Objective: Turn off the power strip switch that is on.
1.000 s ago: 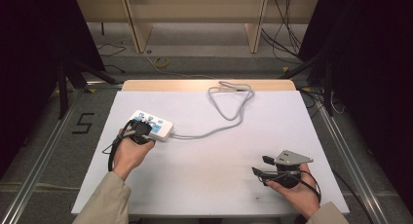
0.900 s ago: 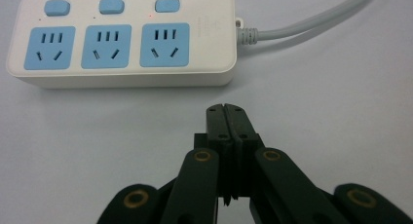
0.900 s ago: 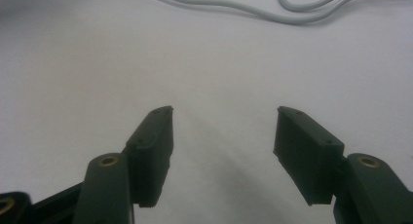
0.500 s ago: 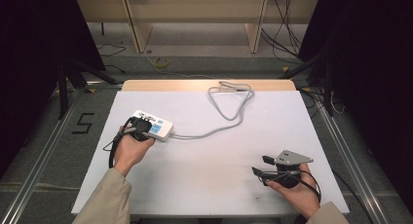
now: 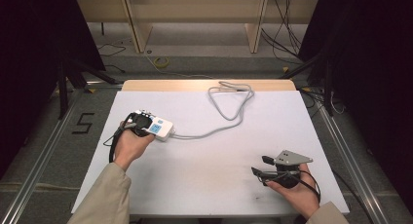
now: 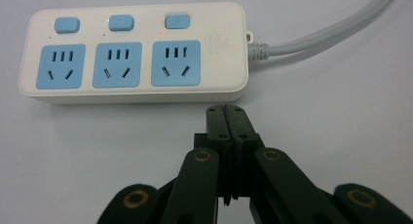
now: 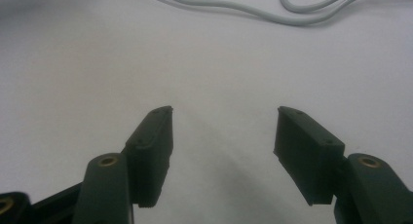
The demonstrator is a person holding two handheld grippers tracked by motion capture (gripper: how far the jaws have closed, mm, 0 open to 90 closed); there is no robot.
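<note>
A white power strip point(image 6: 134, 51) with three blue sockets and three blue switches lies on the white table; a small red light glows near its right switch. Seen from above, the strip point(image 5: 159, 128) rests at the table's left. My left gripper point(image 6: 226, 109) is shut with nothing in it, its tips just short of the strip's near side. In the high view the left gripper point(image 5: 140, 122) hovers over the strip's left end. My right gripper point(image 5: 260, 165) is open and empty near the front right; its jaws point(image 7: 221, 129) stand wide apart above bare table.
The strip's grey cable point(image 5: 229, 112) runs right and loops toward the table's far edge point(image 5: 209, 85); part of the cable point(image 7: 243, 9) lies ahead of the right gripper. Wooden shelving legs and floor cables lie beyond the table.
My left gripper and hand shifted slightly over the power strip's left end. The right gripper has stayed put.
</note>
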